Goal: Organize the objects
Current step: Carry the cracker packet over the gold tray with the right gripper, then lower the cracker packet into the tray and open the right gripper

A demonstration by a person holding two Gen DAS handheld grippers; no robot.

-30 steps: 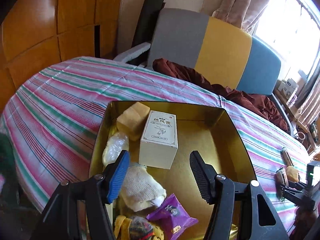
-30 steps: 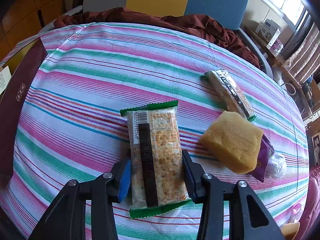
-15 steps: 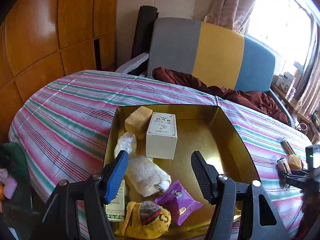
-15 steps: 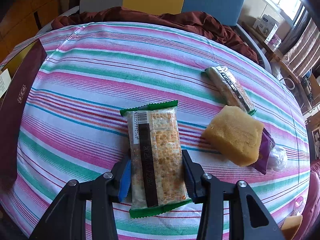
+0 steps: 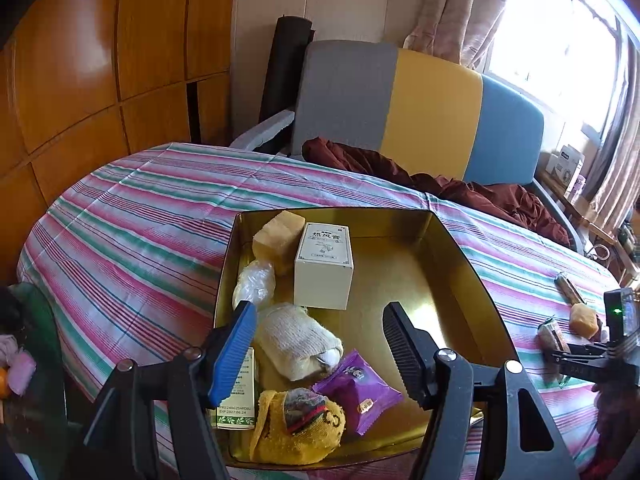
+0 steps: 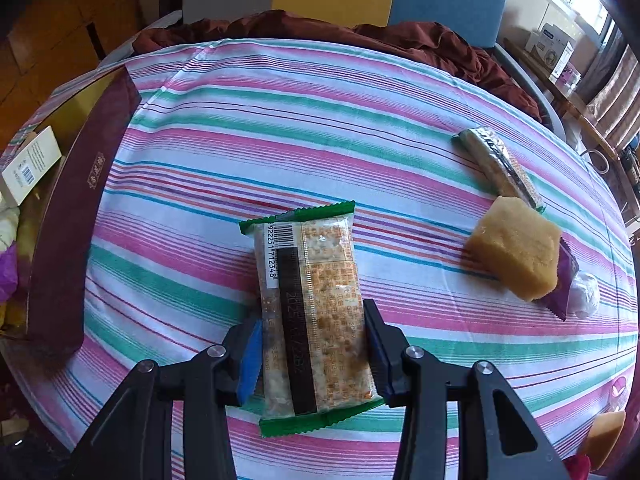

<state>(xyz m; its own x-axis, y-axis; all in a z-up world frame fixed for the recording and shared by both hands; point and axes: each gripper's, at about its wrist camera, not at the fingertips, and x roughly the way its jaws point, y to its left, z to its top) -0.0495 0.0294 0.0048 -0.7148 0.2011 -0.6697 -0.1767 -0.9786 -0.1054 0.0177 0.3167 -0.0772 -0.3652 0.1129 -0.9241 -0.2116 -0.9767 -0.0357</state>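
While the right gripper (image 6: 312,354) stays out over the striped tablecloth (image 6: 280,128), its two pads are clamped on the long sides of a cracker pack (image 6: 310,316), green-edged and barcode up, lifted clear of the cloth and pointing toward twelve o'clock. At nine o'clock from it stands the maroon outer wall of the gold box (image 6: 76,232), with a white carton's end showing over the rim. Out at two o'clock a yellow sponge block (image 6: 516,250) sits on a purple packet (image 6: 564,288), a clear-wrapped lump just beside them, and a second cracker bar (image 6: 498,166) lies a little farther at one o'clock, its near end just behind the sponge.

Over to the left wrist view: the left gripper (image 5: 316,348) hovers above the near end of the box with its jaws apart and nothing between them. Below it, nearest the rim, lies a yellow knitted sock (image 5: 298,426), a purple snack packet (image 5: 356,390) at its three o'clock and a green-and-white carton (image 5: 240,400) at its nine. Next back, a rolled white cloth (image 5: 298,338); beyond it a clear plastic bundle (image 5: 256,284) at eleven o'clock, then a white upright carton (image 5: 324,266) with a second sponge block (image 5: 278,238) against its left side. The right half of the box floor lies bare and gold. Farthest off, a red-brown blanket (image 5: 440,184) is heaped on a grey, yellow and blue sofa (image 5: 420,108).
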